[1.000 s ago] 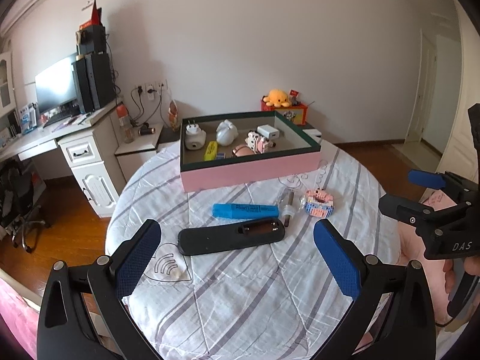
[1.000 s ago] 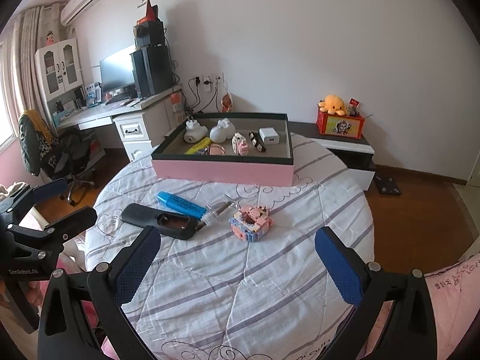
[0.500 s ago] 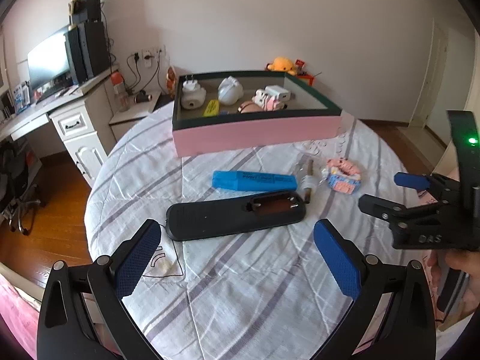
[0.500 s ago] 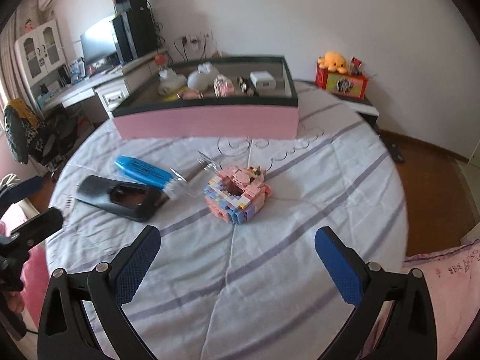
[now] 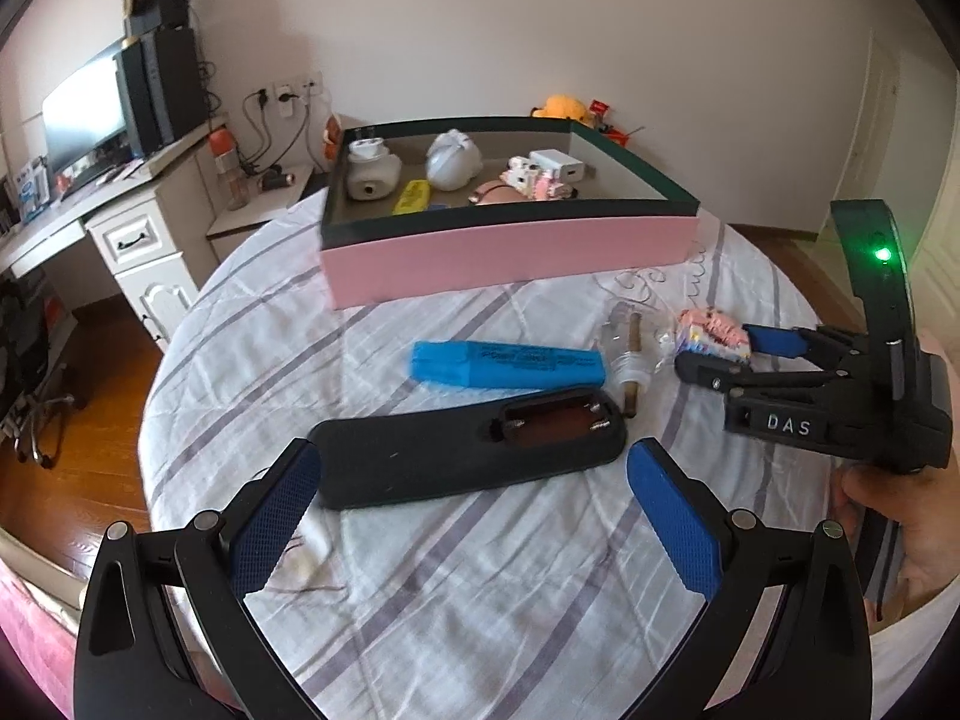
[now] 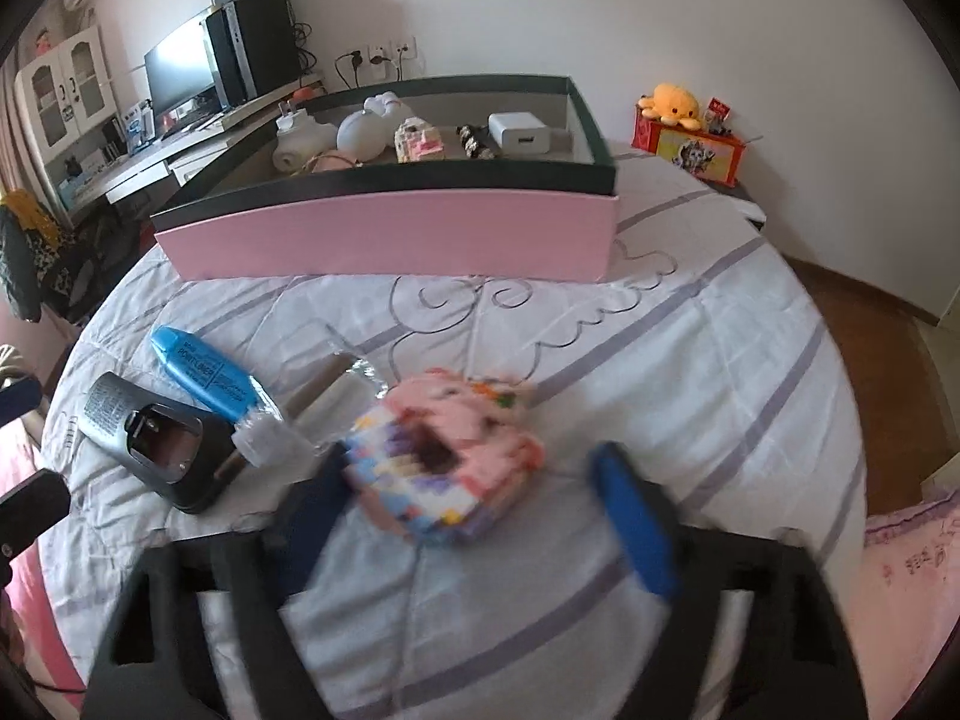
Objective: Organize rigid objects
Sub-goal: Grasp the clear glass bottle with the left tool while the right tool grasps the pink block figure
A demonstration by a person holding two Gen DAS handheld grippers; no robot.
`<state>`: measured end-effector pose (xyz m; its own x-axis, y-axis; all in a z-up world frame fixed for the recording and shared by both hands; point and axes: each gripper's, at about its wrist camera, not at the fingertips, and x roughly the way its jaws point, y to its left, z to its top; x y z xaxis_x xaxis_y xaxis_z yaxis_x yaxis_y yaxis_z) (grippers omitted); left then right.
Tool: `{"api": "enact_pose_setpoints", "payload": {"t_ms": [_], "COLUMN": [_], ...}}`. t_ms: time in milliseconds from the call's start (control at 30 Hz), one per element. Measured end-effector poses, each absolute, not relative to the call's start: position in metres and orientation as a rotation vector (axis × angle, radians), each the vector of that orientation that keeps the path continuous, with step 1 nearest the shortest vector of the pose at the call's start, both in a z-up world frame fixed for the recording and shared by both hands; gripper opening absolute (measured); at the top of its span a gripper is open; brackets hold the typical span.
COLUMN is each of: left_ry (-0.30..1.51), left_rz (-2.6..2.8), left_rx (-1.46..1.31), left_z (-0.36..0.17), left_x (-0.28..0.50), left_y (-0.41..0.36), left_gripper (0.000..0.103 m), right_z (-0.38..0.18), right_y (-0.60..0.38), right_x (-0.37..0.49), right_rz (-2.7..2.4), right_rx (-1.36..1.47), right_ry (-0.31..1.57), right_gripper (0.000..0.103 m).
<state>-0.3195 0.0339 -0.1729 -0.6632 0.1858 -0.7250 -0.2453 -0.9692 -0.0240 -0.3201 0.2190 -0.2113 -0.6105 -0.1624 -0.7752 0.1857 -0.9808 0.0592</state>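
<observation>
At the left of the table the left gripper (image 5: 471,516) hangs with its jaws wide apart and nothing between them, just near the black remote (image 5: 468,450), which lies face down with its battery bay uncovered. If the jaws come down here, one finger could push the remote toward the near edge of the round table (image 5: 480,612), because the cloth looks smooth.

Behind the remote lies the blue highlighter (image 5: 507,365), and its right end is just beside a small clear-wrapped stick (image 5: 630,360). A careless sweep could roll both.

At the right, the pink block toy (image 6: 447,462) sits between the fingers of the right gripper (image 6: 474,501), whose jaws are closing around it. One pad seems already beside the toy, the other apart, so the toy may slide or turn. Too hard a squeeze may break bricks off.

The pink box (image 6: 390,234) waits far behind, already holding several things.
</observation>
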Motion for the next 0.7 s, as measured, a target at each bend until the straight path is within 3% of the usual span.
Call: {"api": "enact_pose_setpoints", "payload": {"t_ms": [700], "left_ry": [0.312], "left_rz": [2.56], "left_rx": [-1.142], "left_z": [-0.195], "left_x": [-0.377], "left_y": [0.132], "left_gripper": [0.103], "right_z": [-0.212], "right_y": [0.282], "right_x": [-0.305], "right_rz": [-2.636], "right_rx": [1.214], "right_ry": [-0.076], "right_gripper": [0.063]}}
